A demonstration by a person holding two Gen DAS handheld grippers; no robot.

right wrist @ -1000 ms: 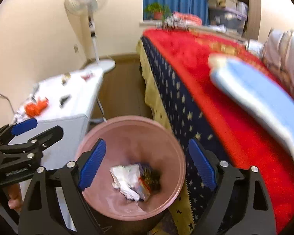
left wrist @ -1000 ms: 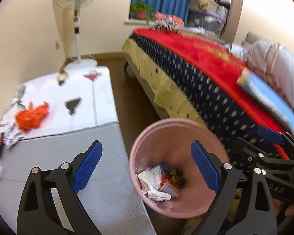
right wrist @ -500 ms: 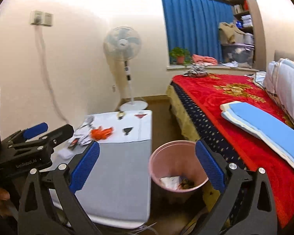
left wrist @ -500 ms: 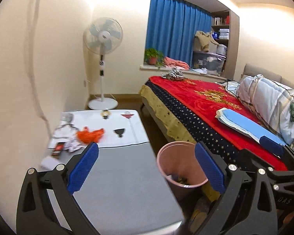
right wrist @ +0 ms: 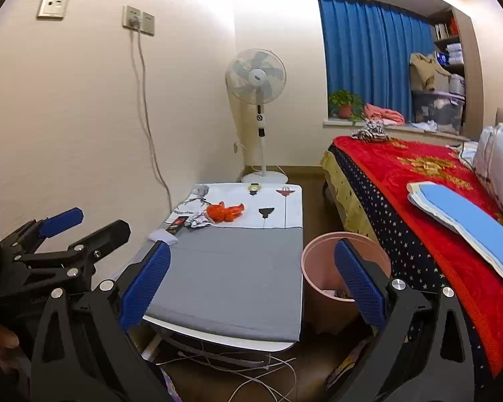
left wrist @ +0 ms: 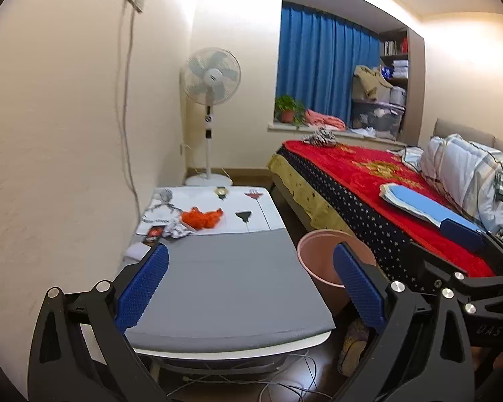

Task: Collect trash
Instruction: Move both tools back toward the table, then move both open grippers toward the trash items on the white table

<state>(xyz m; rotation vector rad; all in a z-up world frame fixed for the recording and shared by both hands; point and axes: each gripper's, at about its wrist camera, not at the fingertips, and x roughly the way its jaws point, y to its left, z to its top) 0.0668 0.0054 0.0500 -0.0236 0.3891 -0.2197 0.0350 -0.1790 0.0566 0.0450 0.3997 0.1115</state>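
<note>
Two black grippers with blue pads, left gripper and right gripper, hang spread wide, holding nothing. Crumpled orange wrapper lies on the low grey-and-white table, its far end; round pink plastic bin stands just beside that table.

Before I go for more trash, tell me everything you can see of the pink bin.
The pink bin is a round, smooth, plastic-looking bucket, upright and open-topped, on the floor between the low table and the bed. The right wrist view shows crumpled scraps at its bottom. Neither hand-held gripper touches it.
</note>
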